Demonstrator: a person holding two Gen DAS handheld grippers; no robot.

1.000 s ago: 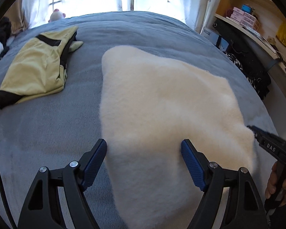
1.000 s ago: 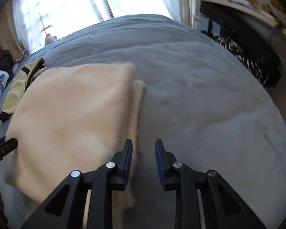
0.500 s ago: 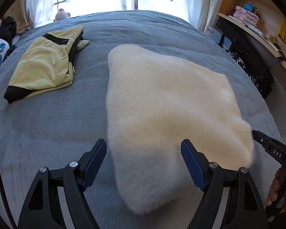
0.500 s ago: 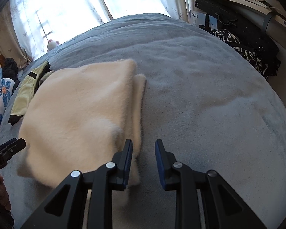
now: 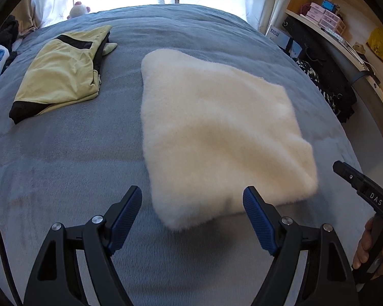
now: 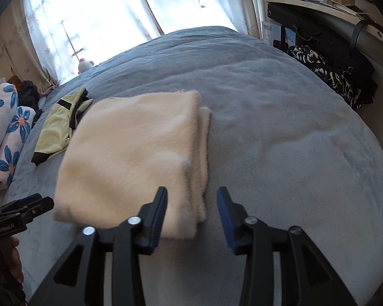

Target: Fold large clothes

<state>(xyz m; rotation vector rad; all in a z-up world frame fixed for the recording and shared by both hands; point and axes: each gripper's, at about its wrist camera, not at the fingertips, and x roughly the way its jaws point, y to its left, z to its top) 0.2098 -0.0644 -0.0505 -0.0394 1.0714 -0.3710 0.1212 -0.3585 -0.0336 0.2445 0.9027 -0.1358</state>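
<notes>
A cream fleece garment [image 5: 217, 132] lies folded into a rough square on the grey-blue bed; it also shows in the right wrist view [image 6: 135, 163], with folded layers stacked along its right edge. My left gripper [image 5: 192, 219] is open and empty, just short of the garment's near corner. My right gripper [image 6: 191, 216] is open and empty, just short of the garment's near right corner. The right gripper's tip shows at the right edge of the left wrist view [image 5: 357, 183]. The left gripper's tip shows at the left edge of the right wrist view [image 6: 25, 211].
A yellow-green and black garment [image 5: 61, 76] lies folded on the bed [image 5: 63, 158] to the left of the fleece. Floral pillows [image 6: 10, 132] sit at the bed's left. A shelf with boxes [image 5: 326, 17] and dark bags [image 6: 332, 58] stand along the right side.
Both grippers have drawn back from the fleece garment. The right gripper's jaws have opened from nearly closed. The garment lies flat and folded on the bed.
</notes>
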